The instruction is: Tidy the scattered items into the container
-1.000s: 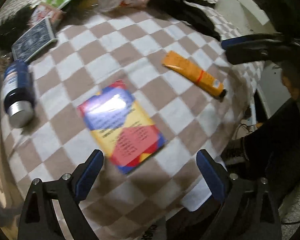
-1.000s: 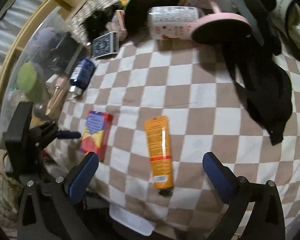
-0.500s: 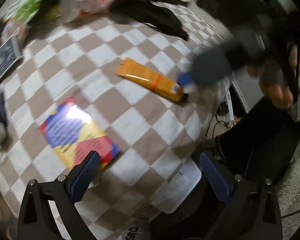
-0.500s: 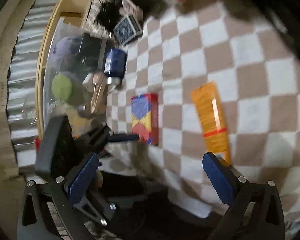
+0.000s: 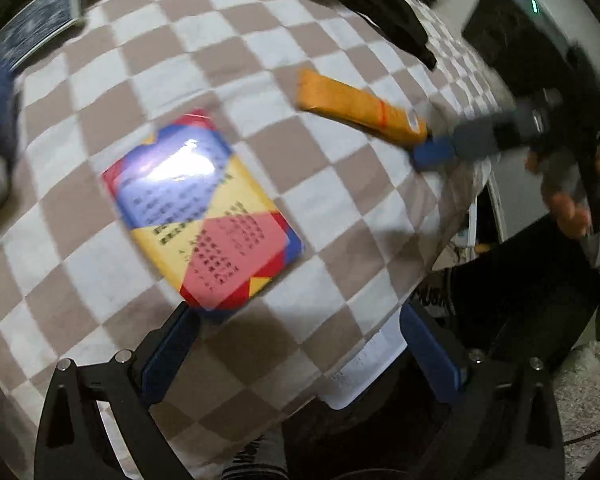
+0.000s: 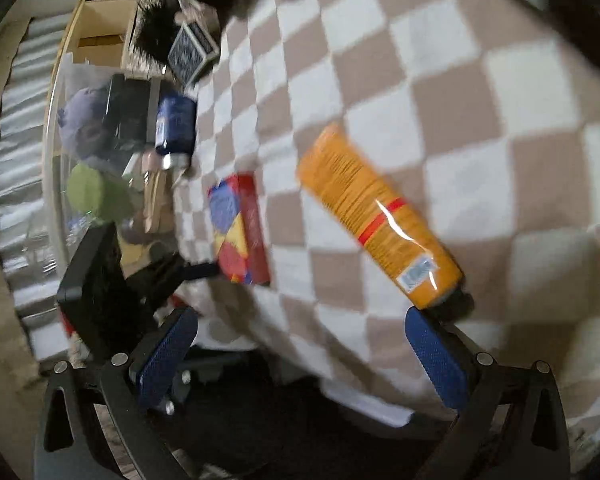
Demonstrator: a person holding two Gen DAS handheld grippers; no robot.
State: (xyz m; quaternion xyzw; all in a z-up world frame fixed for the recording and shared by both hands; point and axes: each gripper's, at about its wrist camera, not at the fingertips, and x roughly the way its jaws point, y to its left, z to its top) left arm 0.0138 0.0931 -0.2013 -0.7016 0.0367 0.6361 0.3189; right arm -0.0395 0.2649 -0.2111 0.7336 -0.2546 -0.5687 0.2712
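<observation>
A flat red, yellow and blue box (image 5: 204,212) lies on the checkered cloth (image 5: 100,272). My left gripper (image 5: 300,356) is open just short of the box's near corner. An orange tube (image 5: 360,108) lies farther right; my right gripper's blue fingertip (image 5: 436,154) reaches its cap end. In the right wrist view my right gripper (image 6: 300,360) is open, its right pad close to the cap of the orange tube (image 6: 380,216). The box (image 6: 240,228) lies to the left there, with the left gripper's fingertip (image 6: 198,271) beside it.
A dark blue bottle (image 6: 174,128) and a dark blue card box (image 6: 192,50) lie on the cloth's left side. A clear container (image 6: 96,152) with soft items stands beside the table. Black fabric (image 5: 400,20) lies at the far right. The cloth's edge drops off near both grippers.
Both grippers have moved closer to the cloth. The left one has come up to the colourful box; the right one has swung down to the orange tube's cap end. Both stay open.
</observation>
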